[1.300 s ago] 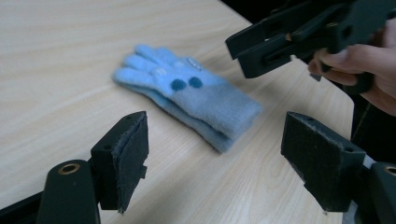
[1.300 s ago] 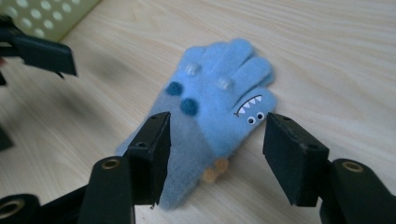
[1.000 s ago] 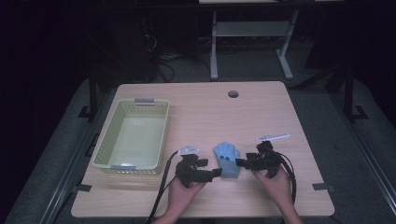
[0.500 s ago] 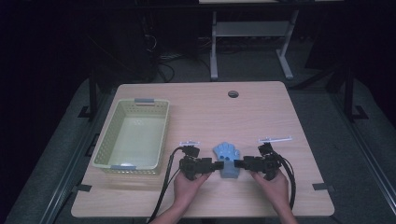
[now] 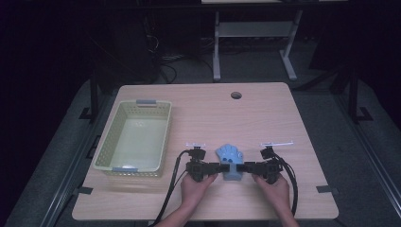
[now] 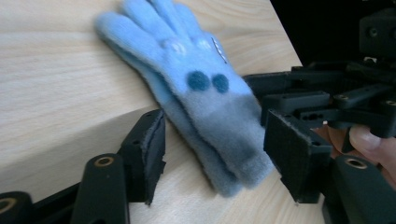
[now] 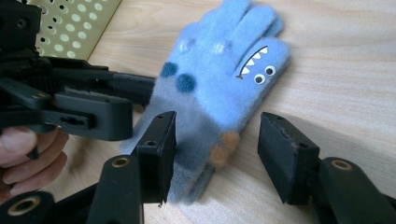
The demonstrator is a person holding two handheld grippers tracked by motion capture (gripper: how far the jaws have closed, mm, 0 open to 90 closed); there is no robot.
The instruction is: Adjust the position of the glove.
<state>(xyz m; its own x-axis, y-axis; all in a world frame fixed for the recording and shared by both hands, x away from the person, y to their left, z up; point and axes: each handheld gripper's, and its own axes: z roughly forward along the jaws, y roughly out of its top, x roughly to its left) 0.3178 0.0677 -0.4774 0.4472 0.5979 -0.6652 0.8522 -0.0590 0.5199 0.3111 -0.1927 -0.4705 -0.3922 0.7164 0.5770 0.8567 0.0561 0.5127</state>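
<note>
Since the earlier frames your two hands have drawn in toward each other along the near edge of the counter [image 5: 265,109], and the jaws of both grippers have just been closing, with the cuff of the blue glove [image 5: 230,160] between them. Your left gripper [image 5: 220,168] now comes at the glove from its left in the high view, your right gripper [image 5: 239,168] from its right, so the two meet nose to nose at the cuff.

In the left gripper view the glove [image 6: 196,88] lies flat on the wood, fingers pointing away, its grey cuff between the jaws. One pad stands just beside the cuff's edge and the other a little off it, so the jaws are half-narrowed and not pressing.

In the right gripper view the glove [image 7: 224,79] shows a toothed mouth and small eyes. One pad lies against the cuff and the other stands apart over bare wood, so there is no grip here either.

The yellow-green basket [image 5: 106,151] sits well apart at the left of the counter.
</note>
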